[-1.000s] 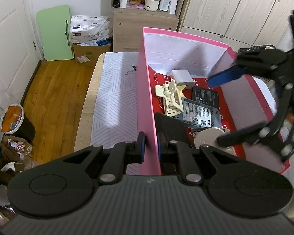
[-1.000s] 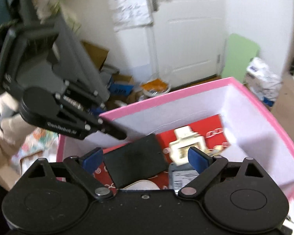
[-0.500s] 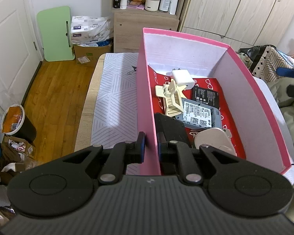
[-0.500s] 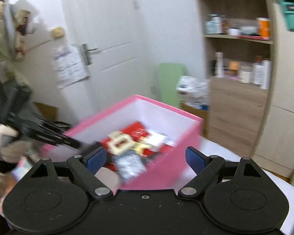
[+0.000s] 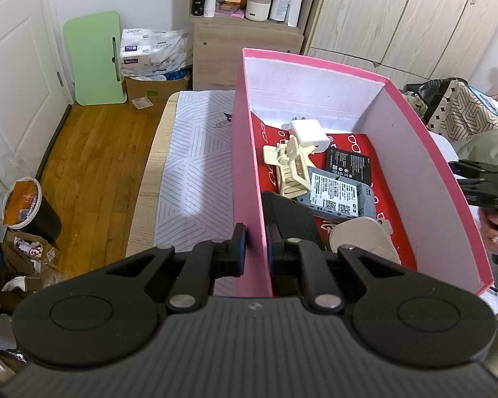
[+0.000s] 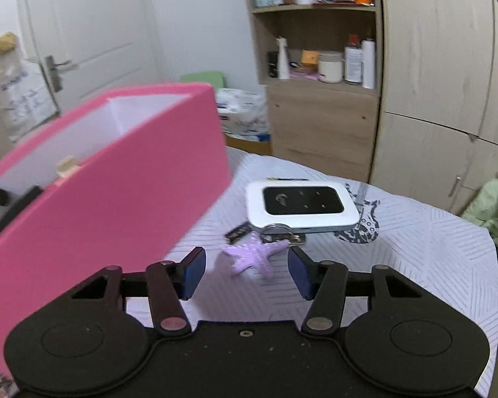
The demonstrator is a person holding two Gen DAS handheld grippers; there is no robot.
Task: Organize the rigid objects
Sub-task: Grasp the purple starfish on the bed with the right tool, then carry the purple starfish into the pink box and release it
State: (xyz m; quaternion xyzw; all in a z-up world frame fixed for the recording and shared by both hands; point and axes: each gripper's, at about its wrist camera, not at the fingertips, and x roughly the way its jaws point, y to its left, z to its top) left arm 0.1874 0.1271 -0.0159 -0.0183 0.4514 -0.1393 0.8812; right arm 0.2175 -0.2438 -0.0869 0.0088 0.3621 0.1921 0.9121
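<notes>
With the left hand-held gripper (image 5: 255, 243) clamped on the pink box (image 5: 247, 172) wall, the empty, wide-open right hand-held gripper (image 6: 245, 270) should straddle the purple starfish (image 6: 254, 254) at 12 o'clock, closing gently.

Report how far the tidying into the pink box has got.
Done: hair clip, charger and other small items lie in the pink box. In hand: left gripper clamps the box wall; right gripper, open, faces the purple starfish keychain. Left: keychain and white pocket router on the table.
</notes>
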